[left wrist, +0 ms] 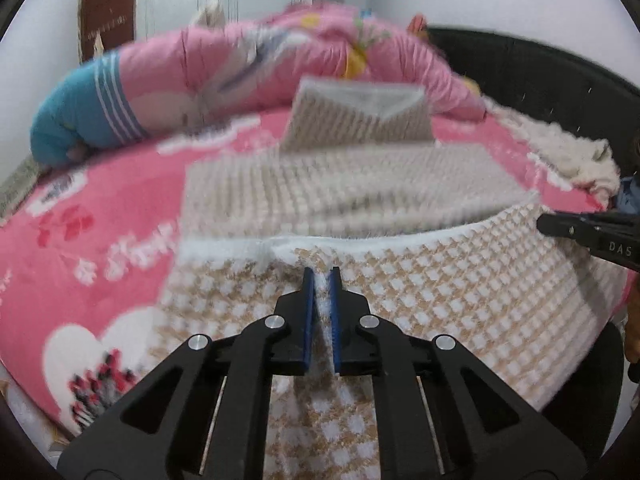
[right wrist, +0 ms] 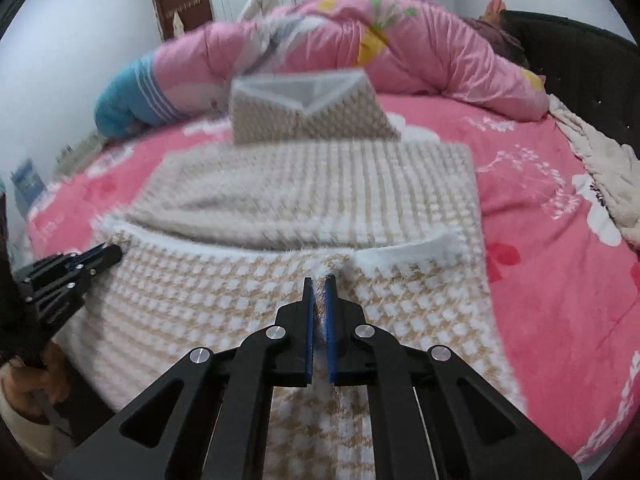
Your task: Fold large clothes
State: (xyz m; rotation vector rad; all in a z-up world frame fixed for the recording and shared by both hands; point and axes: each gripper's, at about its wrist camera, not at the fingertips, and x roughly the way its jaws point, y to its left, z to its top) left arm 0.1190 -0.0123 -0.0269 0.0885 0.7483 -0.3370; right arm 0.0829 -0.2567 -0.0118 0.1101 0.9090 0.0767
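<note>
A large beige-and-white checked fleece garment [left wrist: 420, 288] [right wrist: 224, 304] lies on a pink bed, its collar end folded at the far side. Its near hem with a white trim is lifted off the sheet. My left gripper [left wrist: 322, 276] is shut on this hem, with fleece pinched between the blue pads. My right gripper [right wrist: 319, 282] is shut on the same hem further right. The right gripper's tip [left wrist: 560, 226] also shows at the right edge of the left wrist view. In the right wrist view the left gripper [right wrist: 100, 258] shows at the left edge.
A pink bedsheet [right wrist: 560, 280] with white hearts covers the bed. A rolled pink quilt [right wrist: 420, 48] with a blue end lies along the far side. A cream blanket [right wrist: 600, 176] is bunched at the right by a dark headboard [right wrist: 580, 52]. A hand [right wrist: 36, 380] holds the left tool.
</note>
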